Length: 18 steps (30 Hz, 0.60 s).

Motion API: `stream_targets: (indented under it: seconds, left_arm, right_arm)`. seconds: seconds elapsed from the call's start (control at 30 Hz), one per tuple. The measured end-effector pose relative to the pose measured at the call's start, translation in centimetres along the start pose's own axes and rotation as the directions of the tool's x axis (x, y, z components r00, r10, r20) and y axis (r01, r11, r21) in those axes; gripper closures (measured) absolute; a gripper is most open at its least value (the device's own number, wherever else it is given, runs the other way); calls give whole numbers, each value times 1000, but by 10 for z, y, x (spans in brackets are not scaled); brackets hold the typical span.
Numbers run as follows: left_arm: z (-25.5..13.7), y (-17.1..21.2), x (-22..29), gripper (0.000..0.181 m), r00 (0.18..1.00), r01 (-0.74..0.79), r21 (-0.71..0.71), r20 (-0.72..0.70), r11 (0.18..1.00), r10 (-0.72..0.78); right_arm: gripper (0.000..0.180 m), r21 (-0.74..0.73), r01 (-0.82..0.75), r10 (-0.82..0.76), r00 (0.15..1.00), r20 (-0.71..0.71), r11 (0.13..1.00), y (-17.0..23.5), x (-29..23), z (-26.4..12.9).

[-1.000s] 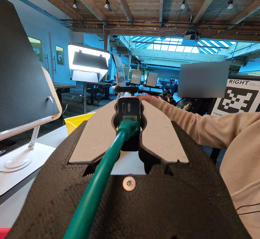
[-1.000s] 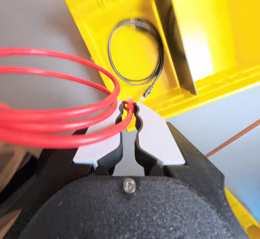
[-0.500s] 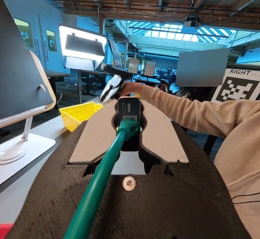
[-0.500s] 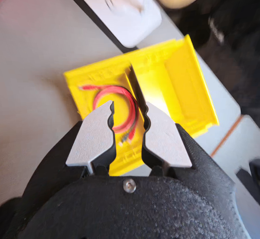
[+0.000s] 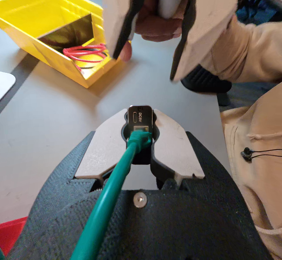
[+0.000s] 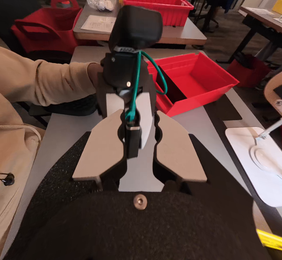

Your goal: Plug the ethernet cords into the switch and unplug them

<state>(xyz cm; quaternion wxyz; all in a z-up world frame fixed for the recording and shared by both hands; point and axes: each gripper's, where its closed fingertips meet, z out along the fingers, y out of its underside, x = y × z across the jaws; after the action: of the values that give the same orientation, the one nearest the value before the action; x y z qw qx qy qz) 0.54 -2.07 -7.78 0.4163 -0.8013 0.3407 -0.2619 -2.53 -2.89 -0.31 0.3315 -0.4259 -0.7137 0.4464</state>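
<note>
In the left wrist view, a small black box-shaped switch with a silver end face [image 5: 140,120] is held at the centre of the frame, clamped between the grey fingers of the left gripper [image 5: 140,124]. A green ethernet cord [image 5: 106,191] is seen plugged into its port and runs toward the lower left. At the upper left, a yellow plastic bin [image 5: 50,57] stands on the grey table [image 5: 45,122], and a coiled red ethernet cord [image 5: 85,52] lies in its front compartment. The right gripper [image 6: 139,133] is seen in its own view with its fingers spread apart, nothing gripped; the switch sits between them, contact not discernible. A red plastic bin [image 6: 198,98] is seen at the upper right of that view.
</note>
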Motion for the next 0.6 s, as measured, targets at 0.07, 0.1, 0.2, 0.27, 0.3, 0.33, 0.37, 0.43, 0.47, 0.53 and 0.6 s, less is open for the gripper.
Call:
stream_targets:
  seconds: [0.07,0.1,0.2,0.27,0.3,0.33,0.37,0.43,0.47,0.53,0.6]
  left_arm:
    - [13,10,6,154,1000,-15,-68,-17,998,14]
    - [18,14,10,154,999,-24,-94,-30,995,22]
    - [28,25,17,154,998,-40,-159,-55,986,32]
    - [29,30,17,155,998,-45,-186,-59,982,35]
    - [28,31,15,155,998,-44,-186,-60,982,33]
    - [26,30,15,156,997,-49,-180,-61,983,39]
    - [24,28,14,154,997,-57,-178,-62,982,46]
    - [22,29,15,152,996,-83,-199,-59,976,73]
    - [22,31,14,150,995,-95,-216,-53,972,86]
    - [26,37,15,149,995,-99,-248,-58,964,87]
    - [29,45,12,148,996,-91,-277,-47,956,81]
  right_arm:
    - [145,-24,5,-4,1000,30,1000,2,-4,17]
    - [145,-38,0,2,999,51,999,4,-5,25]
    - [164,-48,-21,29,984,176,999,10,-19,38]
    - [174,-26,-5,10,985,172,1000,12,-16,36]
    - [174,-4,-6,6,987,162,1000,11,-14,31]
    - [174,32,-15,10,989,148,999,10,-10,25]
    - [175,73,-32,23,991,129,997,10,-6,19]
    - [175,144,-83,67,991,115,986,14,0,11]
    - [175,176,-112,93,989,115,978,16,1,9]
    - [176,210,-137,116,987,109,968,22,0,9]
    - [176,230,-141,123,988,90,963,27,-1,13]
